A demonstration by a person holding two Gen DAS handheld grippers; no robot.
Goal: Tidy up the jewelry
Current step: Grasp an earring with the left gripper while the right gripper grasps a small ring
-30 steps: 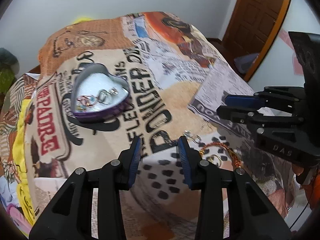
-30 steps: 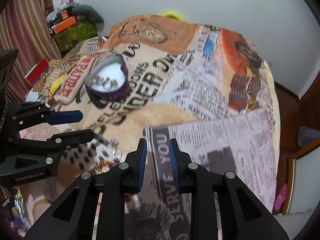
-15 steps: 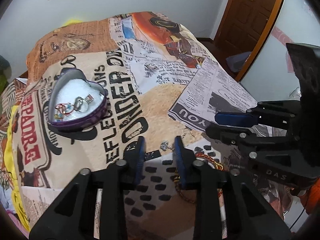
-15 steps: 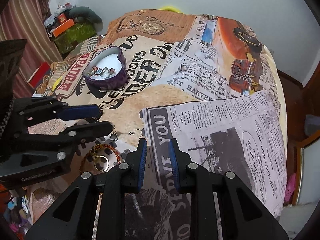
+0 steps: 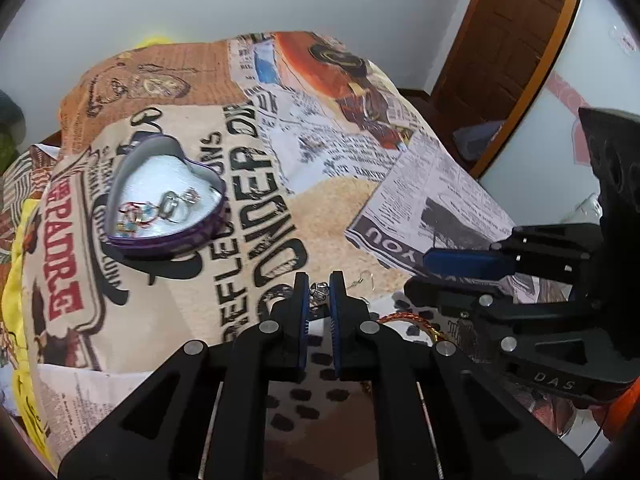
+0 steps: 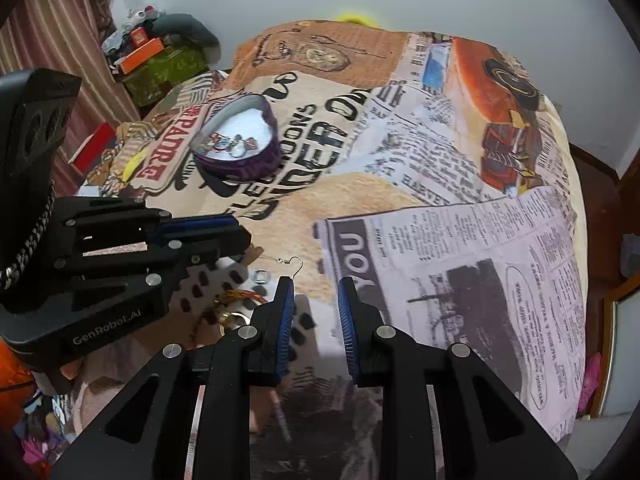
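A purple heart-shaped tin with several jewelry pieces inside sits on the printed bedspread, also in the right wrist view. My left gripper is shut on a small silver ring just above the bedspread. A hook earring lies just right of it and shows in the right wrist view. A gold-orange bracelet lies near. My right gripper is open and empty, beside the left gripper.
A silver ring and the bracelet lie on the spotted patch. A wooden door is at the right. Boxes and clutter stand left of the bed. The bed edge drops off at right.
My left gripper closed from open onto the silver ring. My right gripper's jaws opened wider. The heart tin is unmoved on the bed.
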